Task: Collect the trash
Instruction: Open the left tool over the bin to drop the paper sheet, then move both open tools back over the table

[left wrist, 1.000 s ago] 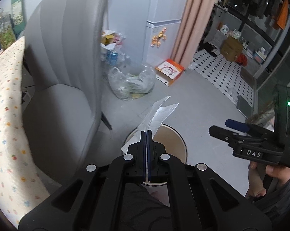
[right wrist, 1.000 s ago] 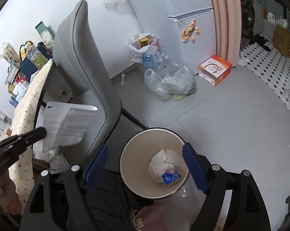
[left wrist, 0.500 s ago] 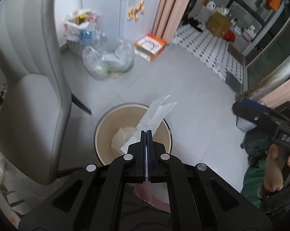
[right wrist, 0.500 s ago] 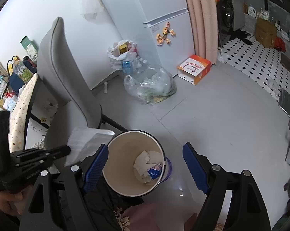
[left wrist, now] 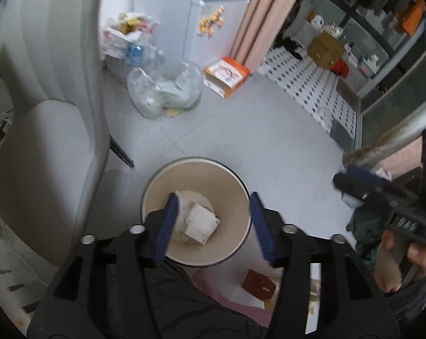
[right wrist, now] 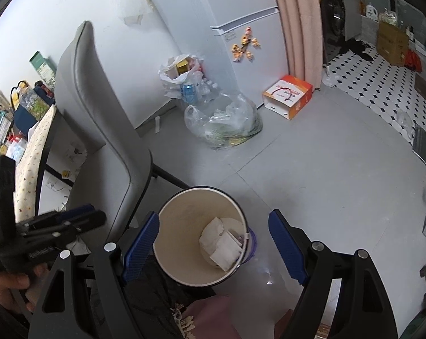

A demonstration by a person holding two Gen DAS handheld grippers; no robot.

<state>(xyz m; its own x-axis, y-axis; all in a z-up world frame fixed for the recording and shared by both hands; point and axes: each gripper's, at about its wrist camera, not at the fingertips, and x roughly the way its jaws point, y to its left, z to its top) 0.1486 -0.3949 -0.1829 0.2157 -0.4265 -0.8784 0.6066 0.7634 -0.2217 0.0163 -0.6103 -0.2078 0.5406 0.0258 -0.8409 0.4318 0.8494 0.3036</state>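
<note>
my left gripper (left wrist: pixel 211 220) has just been opening and holds nothing, the paper (left wrist: pixel 200 220) now lying in the bin (left wrist: pixel 156 186) (right gripper (right wrist: pixel 213 243) wide open, empty too), so i judge this piece done.

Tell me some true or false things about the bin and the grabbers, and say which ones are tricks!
1. The left gripper is open, with nothing between its fingers. True.
2. The round bin is empty. False: white paper lies inside it.
3. The bin stands beside a grey chair. True.
4. The right gripper is squeezing a bottle. False: it is open and holds nothing.
5. The orange and white box sits on the chair. False: it sits on the floor by the pink curtain.
</note>
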